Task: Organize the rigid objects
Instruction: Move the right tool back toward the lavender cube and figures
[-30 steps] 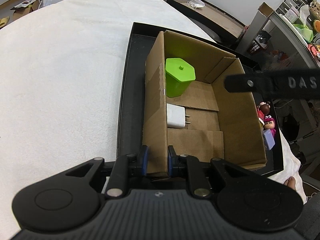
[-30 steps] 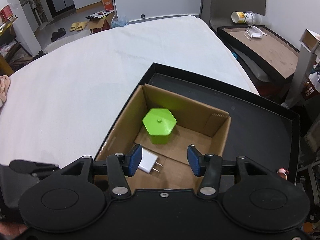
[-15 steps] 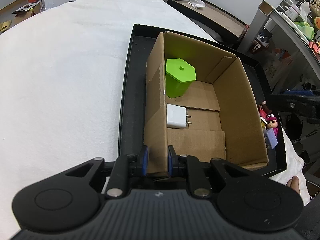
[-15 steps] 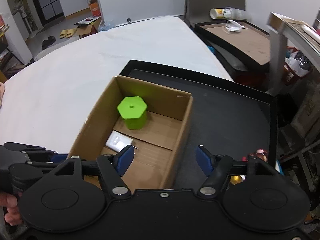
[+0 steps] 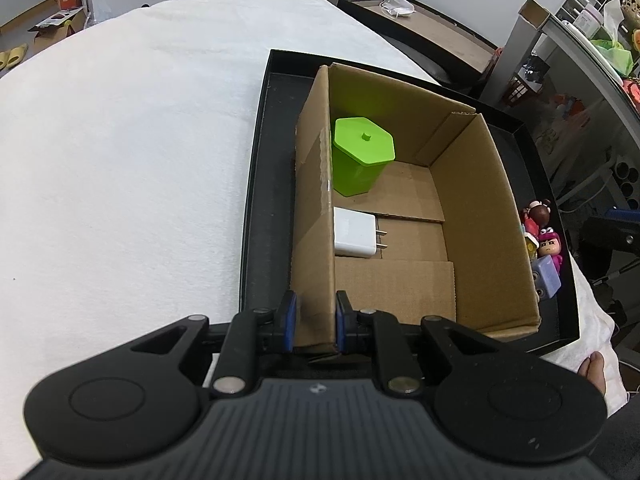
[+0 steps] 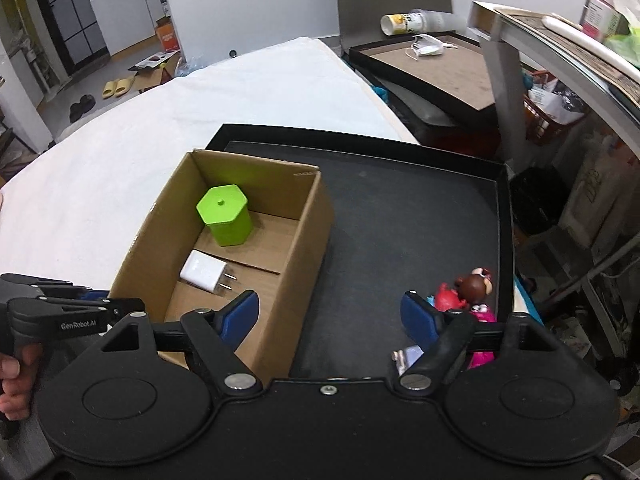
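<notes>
Current step, judged: the next item is being fetched. The left gripper (image 5: 314, 322) is clamped on the near corner of the left wall of the cardboard box (image 5: 476, 216), so the box is braced. The right gripper (image 6: 330, 314) is empty, jaws opening, with nothing between them; it is held over the bare floor of the black tray (image 6: 400, 216), between the box's right wall and the toy cluster. Already in the box: one green hexagonal container (image 6: 225, 216), upright against the left wall, and one white charger plug (image 6: 205, 271), flat just in front of it. Not yet boxed: the toy figures (image 6: 468, 290), bunched in the tray's near right corner, outside the box; about four are counted in the left view, exact count unclear owing to overlap. Next move calls for the right jaws to be shifted right and lowered around a single figure, then closed, without the neighbours being knocked.
</notes>
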`<state>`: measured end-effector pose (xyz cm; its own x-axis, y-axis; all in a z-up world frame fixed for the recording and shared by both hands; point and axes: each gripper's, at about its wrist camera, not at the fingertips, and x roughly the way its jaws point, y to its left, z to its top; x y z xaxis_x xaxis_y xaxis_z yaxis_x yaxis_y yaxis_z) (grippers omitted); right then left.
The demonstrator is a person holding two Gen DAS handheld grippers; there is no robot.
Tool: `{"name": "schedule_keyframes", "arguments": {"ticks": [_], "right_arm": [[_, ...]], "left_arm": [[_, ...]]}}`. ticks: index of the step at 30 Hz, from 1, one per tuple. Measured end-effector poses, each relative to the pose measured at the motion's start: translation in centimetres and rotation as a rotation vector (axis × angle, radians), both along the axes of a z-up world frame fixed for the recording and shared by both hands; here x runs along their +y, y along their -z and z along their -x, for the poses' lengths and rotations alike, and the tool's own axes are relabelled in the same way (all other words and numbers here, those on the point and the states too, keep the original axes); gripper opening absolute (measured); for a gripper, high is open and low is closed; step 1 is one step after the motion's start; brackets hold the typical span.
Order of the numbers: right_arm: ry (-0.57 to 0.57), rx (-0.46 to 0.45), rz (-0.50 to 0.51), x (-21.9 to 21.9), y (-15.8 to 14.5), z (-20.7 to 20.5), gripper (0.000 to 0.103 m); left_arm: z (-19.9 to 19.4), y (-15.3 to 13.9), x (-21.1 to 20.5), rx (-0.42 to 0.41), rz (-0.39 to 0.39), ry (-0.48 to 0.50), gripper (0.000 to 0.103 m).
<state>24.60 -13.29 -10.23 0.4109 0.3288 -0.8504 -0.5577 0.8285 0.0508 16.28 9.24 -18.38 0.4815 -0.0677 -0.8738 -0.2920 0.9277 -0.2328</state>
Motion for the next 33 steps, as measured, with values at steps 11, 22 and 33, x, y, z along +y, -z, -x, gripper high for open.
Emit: {"name": "schedule_keyframes", "arguments": {"ticks": [11,22,33], "right_arm": [[0.041,0.013,-0.017,-3.8,0.2,-0.7,0.078],[0.114,0.075,-0.028,-7.0,2.9,-2.1,0.078],[0.113,0.124,-0.023,-8.1,5.8,-2.8,0.077]], "left_arm": [[0.0,-0.2,-0.2,0.002,-0.020,0.003,0.016],[0.0,-0.2,-0.4,0.003,-0.027,0.004,0.016],[0.0,-0.2,-0.6,0.007,-0.037,0.007,0.016]]}}
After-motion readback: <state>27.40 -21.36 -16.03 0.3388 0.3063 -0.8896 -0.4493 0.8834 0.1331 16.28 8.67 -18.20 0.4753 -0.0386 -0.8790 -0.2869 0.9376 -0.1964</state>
